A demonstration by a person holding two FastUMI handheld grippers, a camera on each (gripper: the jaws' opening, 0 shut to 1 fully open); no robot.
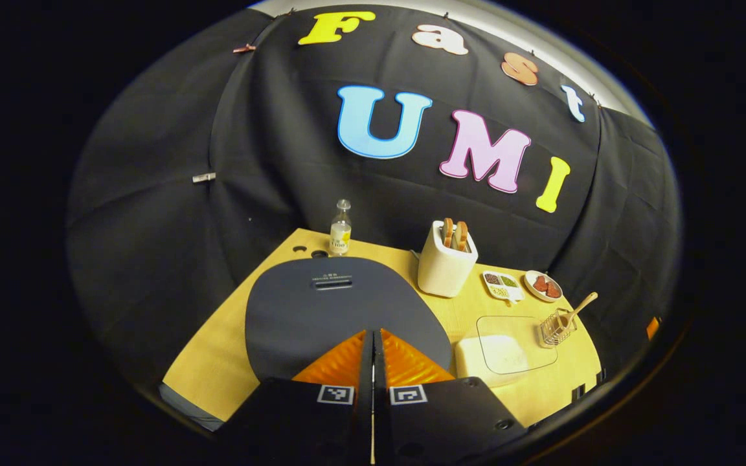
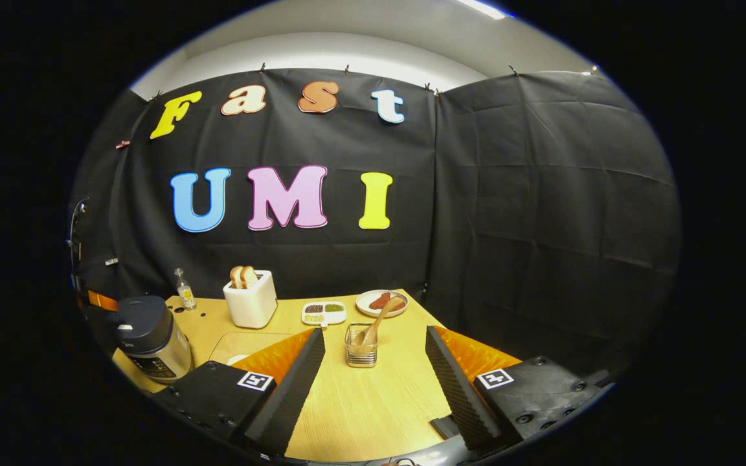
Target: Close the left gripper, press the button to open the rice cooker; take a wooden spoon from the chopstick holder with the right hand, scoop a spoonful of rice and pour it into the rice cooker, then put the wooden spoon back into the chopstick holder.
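The rice cooker (image 1: 340, 310) has a dark lid that is down, and it stands at the table's near left. My left gripper (image 1: 373, 334) hovers just over the lid's front, fingers pressed together with nothing between them. The wire chopstick holder (image 1: 555, 328) stands at the right with the wooden spoon (image 1: 581, 307) leaning in it. A lidded clear box of rice (image 1: 509, 349) lies between cooker and holder. In the right gripper view my right gripper (image 2: 374, 334) is open, facing the holder (image 2: 361, 354) and the spoon (image 2: 379, 320) a short way off. The cooker (image 2: 149, 336) stands far left.
A white toaster (image 1: 445, 265) with bread stands behind the cooker, and a small bottle (image 1: 340, 230) stands at the back left. A divided seasoning tray (image 1: 502, 286) and a plate of food (image 1: 542, 285) lie near the far right edge. Black cloth walls close in the table.
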